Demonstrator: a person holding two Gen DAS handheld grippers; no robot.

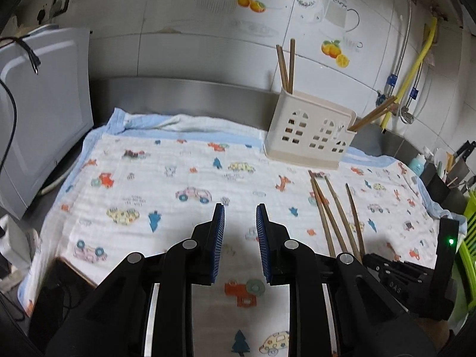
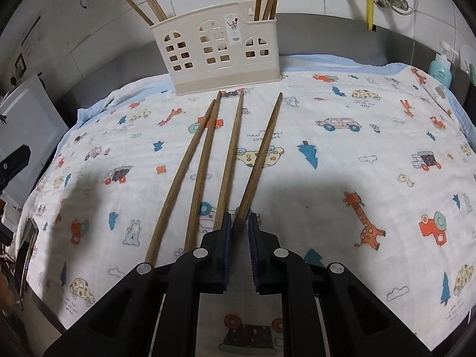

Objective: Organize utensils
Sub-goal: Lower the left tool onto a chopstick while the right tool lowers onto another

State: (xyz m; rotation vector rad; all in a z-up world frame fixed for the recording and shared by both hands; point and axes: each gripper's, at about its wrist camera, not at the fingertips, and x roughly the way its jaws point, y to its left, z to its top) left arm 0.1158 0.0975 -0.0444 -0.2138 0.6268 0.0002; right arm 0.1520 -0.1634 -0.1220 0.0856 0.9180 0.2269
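Observation:
Several brown wooden chopsticks (image 2: 205, 160) lie side by side on a cartoon-print cloth (image 2: 342, 160), pointing toward a cream utensil holder (image 2: 218, 56) that holds more chopsticks at both ends. My right gripper (image 2: 239, 220) is low over the cloth with its jaws around the near end of the rightmost chopstick (image 2: 261, 154), a narrow gap still showing. My left gripper (image 1: 239, 208) is open and empty above the cloth (image 1: 166, 178), left of the chopsticks (image 1: 336, 214). The holder (image 1: 309, 136) stands at the back right in the left wrist view.
A white appliance (image 1: 41, 110) stands at the cloth's left edge. A steel backsplash and tiled wall run behind the holder. A teal bottle (image 2: 440, 70) and a yellow hose (image 1: 416, 68) sit at the right. A green rack (image 1: 470, 238) is at the far right.

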